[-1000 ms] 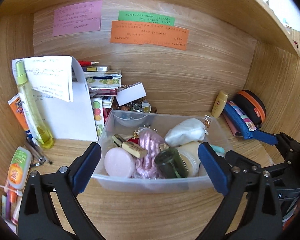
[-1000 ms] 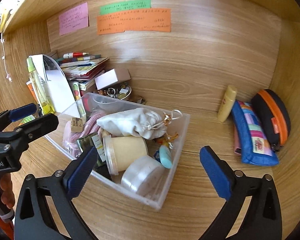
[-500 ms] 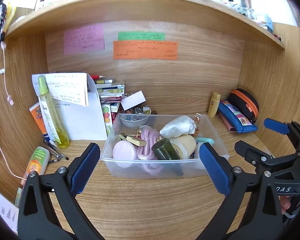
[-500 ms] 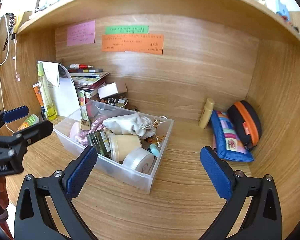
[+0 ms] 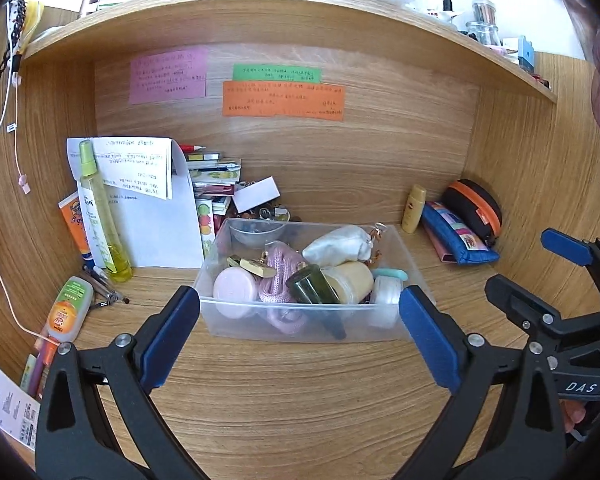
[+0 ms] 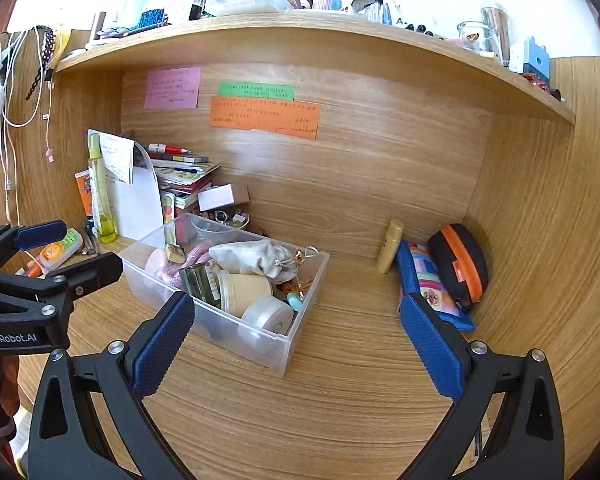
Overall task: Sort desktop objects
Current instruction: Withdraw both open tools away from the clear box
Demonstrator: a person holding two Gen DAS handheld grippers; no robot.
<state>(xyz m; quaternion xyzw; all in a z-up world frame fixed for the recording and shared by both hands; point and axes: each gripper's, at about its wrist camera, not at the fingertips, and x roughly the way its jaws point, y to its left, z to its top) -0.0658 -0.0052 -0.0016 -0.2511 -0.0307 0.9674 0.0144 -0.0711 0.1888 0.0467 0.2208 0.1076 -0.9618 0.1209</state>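
Nearest in, the left gripper (image 5: 300, 336) hangs over bare wooden desktop (image 5: 300, 408), blue-padded fingers (image 5: 168, 336) spread wide, nothing between them. The right gripper (image 6: 296, 344) is the same story, jaws wide apart and empty, hovering near the front of the desk; from the left wrist view it shows at the right edge (image 5: 540, 276).

Just beyond both, the clear plastic storage bin (image 5: 300, 326) sits on the desktop, centre stage, packed full. At its near wall: a round pink jar (image 5: 232, 290), a coil of pink cord (image 5: 278, 284), a dark green glass bottle (image 5: 310, 290) lying tilted, a cream-coloured jar (image 5: 354, 278) and a translucent white round tub (image 5: 386, 292). Further back in the bin, a white drawstring pouch (image 5: 336, 246) rests on top of the pile.

Left of the bin, an orange-labelled squeeze tube (image 5: 66, 308) lies flat, and a tall yellow-green spray bottle (image 5: 100, 216) stands upright in front of a curled white paper sheet (image 5: 152, 216). Behind, a stack of books and notebooks (image 5: 216, 184) against the back wall.

Far right, a small yellow bottle (image 5: 414, 208) stands by the wall, just beside a blue patterned pencil pouch (image 5: 460, 236) and a black zip case with orange trim (image 5: 476, 208), those 2 touching.

Up on the back panel: 3 sticky notes, pink (image 5: 168, 76), green (image 5: 276, 73), orange (image 5: 284, 100)
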